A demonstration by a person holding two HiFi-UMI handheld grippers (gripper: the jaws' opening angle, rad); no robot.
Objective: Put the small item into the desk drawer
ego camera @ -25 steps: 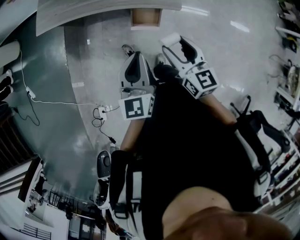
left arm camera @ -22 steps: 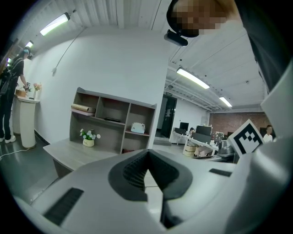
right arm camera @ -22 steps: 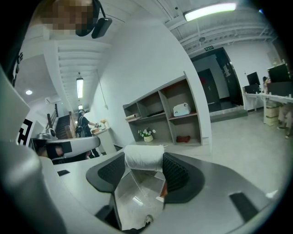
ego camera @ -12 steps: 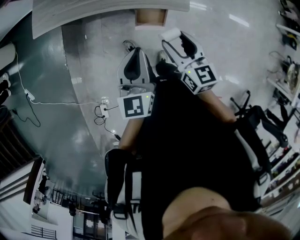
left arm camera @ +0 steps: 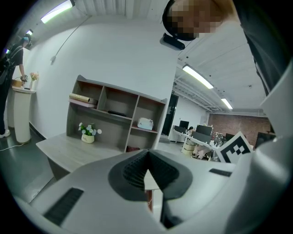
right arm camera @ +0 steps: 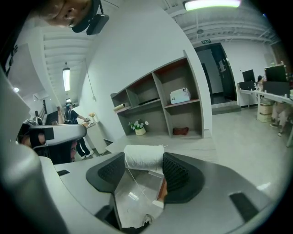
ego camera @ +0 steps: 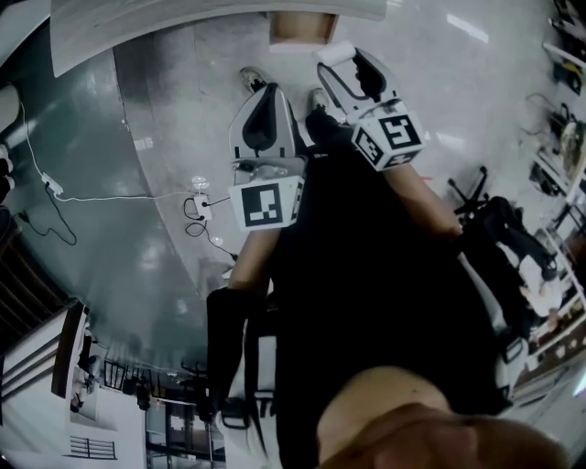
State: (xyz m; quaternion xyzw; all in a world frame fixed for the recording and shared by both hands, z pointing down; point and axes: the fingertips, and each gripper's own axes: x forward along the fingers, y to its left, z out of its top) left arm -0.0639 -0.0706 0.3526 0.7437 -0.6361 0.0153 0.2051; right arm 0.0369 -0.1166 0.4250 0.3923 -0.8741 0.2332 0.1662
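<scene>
My right gripper is shut on a small white spool of thread, held out over the floor just short of the desk. In the right gripper view the spool lies crosswise between the dark pads of the right gripper, with a loose thread hanging down. An open wooden drawer shows under the desk edge, right ahead of the spool. My left gripper hangs beside it, lower and to the left. In its own view the left gripper is shut with nothing in it.
A shelf unit with a flower pot and a white box stands on the desk. A power strip with a white cable lies on the floor at left. A black chair is at right. A person stands far left.
Both grippers have drifted slightly forward toward the desk and drawer. The spool stays held in the right gripper.
</scene>
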